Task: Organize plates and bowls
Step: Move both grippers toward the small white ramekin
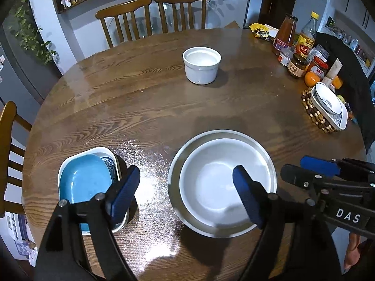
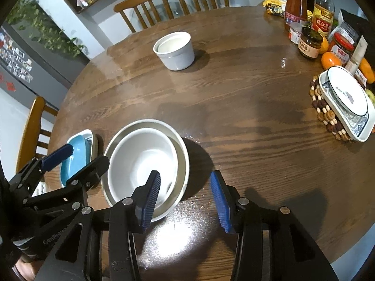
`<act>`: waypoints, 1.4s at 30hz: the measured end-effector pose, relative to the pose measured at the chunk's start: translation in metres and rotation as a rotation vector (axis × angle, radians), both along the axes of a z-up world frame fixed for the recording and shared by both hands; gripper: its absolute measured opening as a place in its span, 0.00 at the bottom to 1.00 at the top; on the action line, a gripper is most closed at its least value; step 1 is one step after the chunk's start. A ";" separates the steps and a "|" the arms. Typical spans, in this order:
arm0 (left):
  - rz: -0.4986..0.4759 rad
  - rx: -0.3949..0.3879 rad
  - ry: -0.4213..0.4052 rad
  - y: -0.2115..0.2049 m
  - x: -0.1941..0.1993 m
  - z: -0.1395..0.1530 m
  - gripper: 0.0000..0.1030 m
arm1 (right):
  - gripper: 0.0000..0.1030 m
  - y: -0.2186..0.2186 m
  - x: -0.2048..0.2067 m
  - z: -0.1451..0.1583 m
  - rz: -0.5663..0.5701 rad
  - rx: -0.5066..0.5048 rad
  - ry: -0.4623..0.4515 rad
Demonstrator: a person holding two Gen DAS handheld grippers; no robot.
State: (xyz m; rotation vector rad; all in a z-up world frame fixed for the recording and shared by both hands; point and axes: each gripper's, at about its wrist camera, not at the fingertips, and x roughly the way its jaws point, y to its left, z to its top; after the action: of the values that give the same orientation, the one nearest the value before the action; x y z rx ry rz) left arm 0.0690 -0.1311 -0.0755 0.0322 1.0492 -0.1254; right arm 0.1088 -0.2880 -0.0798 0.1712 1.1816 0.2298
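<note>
Left tongs are spread wide with nothing between them, angled down at the surface; one pad hangs over the stacked dishes on the left, the other over the white bowl. Right tongs are partly apart and empty too, one pad over the bowl's near rim and the other over bare wood just beside it.

The white bowl sits nested inside a slightly wider metal-looking bowl, off-center toward the near side, nothing in it. Left of that, a blue oval dish lies in a white rectangular dish, with a blue-patterned one peeking out between them. Further back a small white ramekin-type pot stands alone; looks like another one is nested in it, can't be sure. Over at the right edge a round white plate lies in a patterned rectangular dish on a beaded trivet, near the jars and bottles.

The middle of the surface is open wood. Chairs line the far edge.
</note>
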 end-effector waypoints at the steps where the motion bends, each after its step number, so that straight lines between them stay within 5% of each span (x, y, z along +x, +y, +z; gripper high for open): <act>1: 0.001 -0.003 0.002 0.000 0.000 0.000 0.78 | 0.48 -0.002 0.000 0.000 0.000 0.001 -0.001; 16: 0.020 -0.053 0.011 0.002 0.013 0.013 0.82 | 0.58 -0.018 0.003 0.019 -0.026 -0.014 -0.055; 20: 0.005 -0.060 0.009 0.006 0.024 0.022 0.99 | 0.60 -0.020 0.002 0.029 -0.040 -0.055 -0.080; 23: 0.024 -0.047 0.001 0.013 0.033 0.030 0.99 | 0.61 -0.024 -0.001 0.044 -0.056 -0.044 -0.111; 28: 0.054 -0.142 0.007 0.020 0.045 0.044 0.99 | 0.61 -0.032 -0.009 0.077 -0.072 -0.067 -0.184; 42: -0.070 -0.200 -0.119 -0.015 0.056 0.118 0.99 | 0.61 -0.073 0.005 0.144 -0.156 -0.085 -0.288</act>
State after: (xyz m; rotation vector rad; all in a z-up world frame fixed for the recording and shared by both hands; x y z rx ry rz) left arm 0.1255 -0.1461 0.0430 -0.1030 0.9131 -0.2883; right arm 0.1137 -0.3608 0.0644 0.1493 0.8849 0.0635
